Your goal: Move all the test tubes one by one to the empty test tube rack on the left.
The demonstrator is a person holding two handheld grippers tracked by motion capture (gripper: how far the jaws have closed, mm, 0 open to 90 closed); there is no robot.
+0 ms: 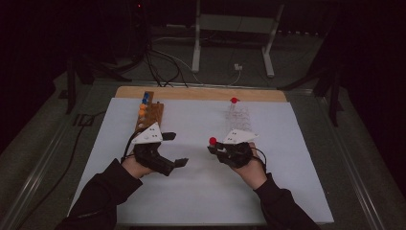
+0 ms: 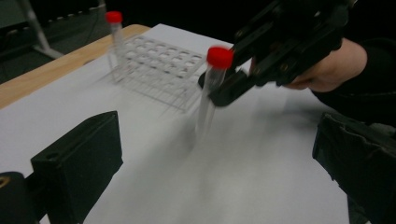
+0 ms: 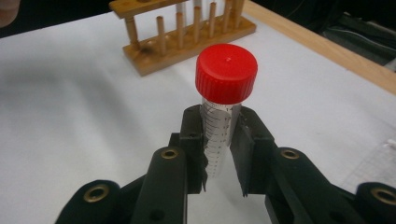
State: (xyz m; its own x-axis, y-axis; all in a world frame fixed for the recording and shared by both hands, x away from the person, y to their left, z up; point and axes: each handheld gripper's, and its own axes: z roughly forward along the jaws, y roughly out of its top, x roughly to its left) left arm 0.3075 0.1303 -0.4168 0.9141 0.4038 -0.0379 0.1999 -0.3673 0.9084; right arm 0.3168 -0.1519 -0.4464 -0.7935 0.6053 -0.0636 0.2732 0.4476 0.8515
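Right gripper [image 3: 219, 154] clamped on upright red-capped tube [image 3: 223, 116]; left gripper [image 1: 174, 149] — jaws wide apart, holding nothing.

- Between your grippers, the table [image 1: 201, 187] lies bare.
- The wooden rack [image 1: 149, 115] blocks far left; the clear rack [image 1: 239, 116] blocks far right.
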